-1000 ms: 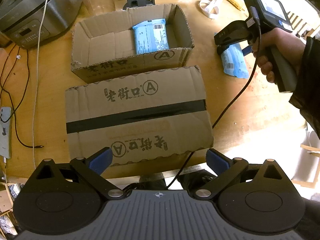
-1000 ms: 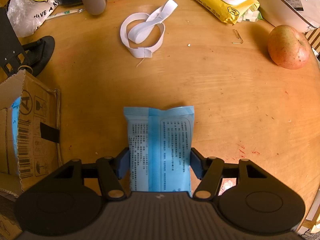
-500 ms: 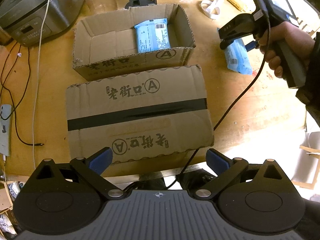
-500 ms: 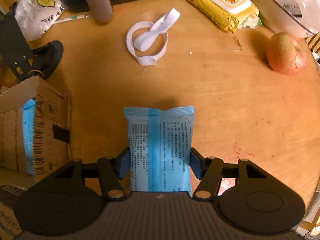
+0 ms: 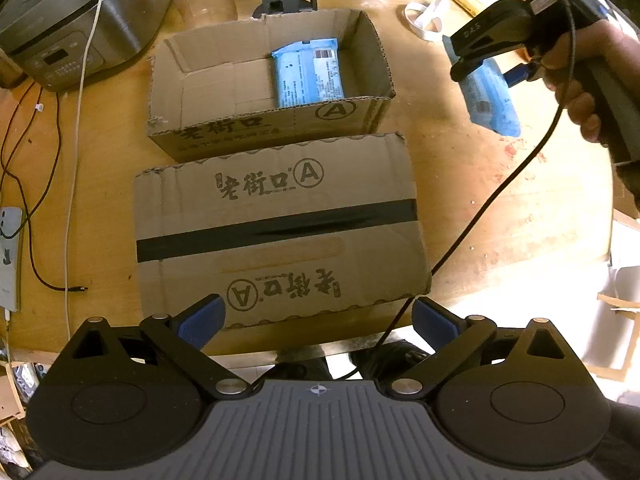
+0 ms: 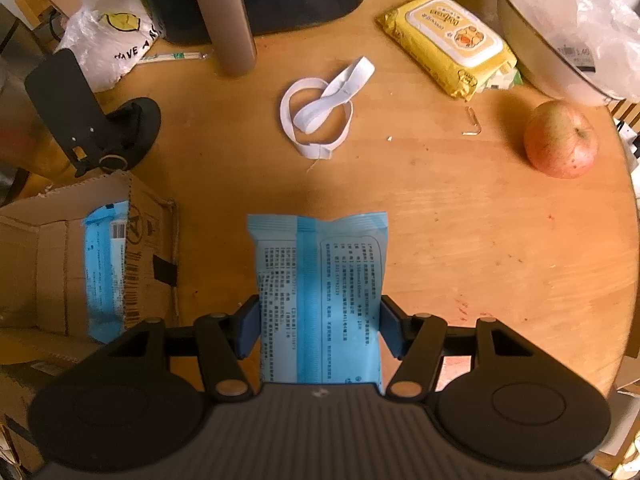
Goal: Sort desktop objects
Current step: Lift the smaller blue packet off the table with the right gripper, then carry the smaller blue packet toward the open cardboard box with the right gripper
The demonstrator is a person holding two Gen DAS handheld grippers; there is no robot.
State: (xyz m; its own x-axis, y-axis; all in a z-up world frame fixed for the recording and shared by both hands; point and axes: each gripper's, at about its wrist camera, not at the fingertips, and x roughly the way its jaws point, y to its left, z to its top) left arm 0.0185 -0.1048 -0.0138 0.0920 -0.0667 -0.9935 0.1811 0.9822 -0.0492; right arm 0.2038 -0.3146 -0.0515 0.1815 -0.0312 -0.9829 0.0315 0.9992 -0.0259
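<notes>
Nearest in the right wrist view, the right tool (image 6: pixel 320 330) pinches a blue packet (image 6: pixel 318 296) by its long sides, lifted off the tabletop (image 6: pixel 460 240). The left tool (image 5: pixel 316 318) hangs spread and empty at the near tabletop edge, just behind a flattened cardboard box (image 5: pixel 276 224).

Beyond that, at 12 o'clock in the left view, the open box (image 5: pixel 264 136) already holds one matching blue packet (image 5: pixel 308 74) against its right wall; its left half is bare cardboard. So one packet looks sorted and a second is on its way. From the held packet, the box lies at about 9 o'clock, and its near right wall is the edge to clear.

Farther out, still unsorted, lie a white band (image 6: pixel 324 114) at 12 o'clock, a yellow wipes pack (image 6: pixel 444 46) at 1 o'clock and an apple (image 6: pixel 560 140) at 2 o'clock. Open wood between them and the packet leaves room to swing left.
</notes>
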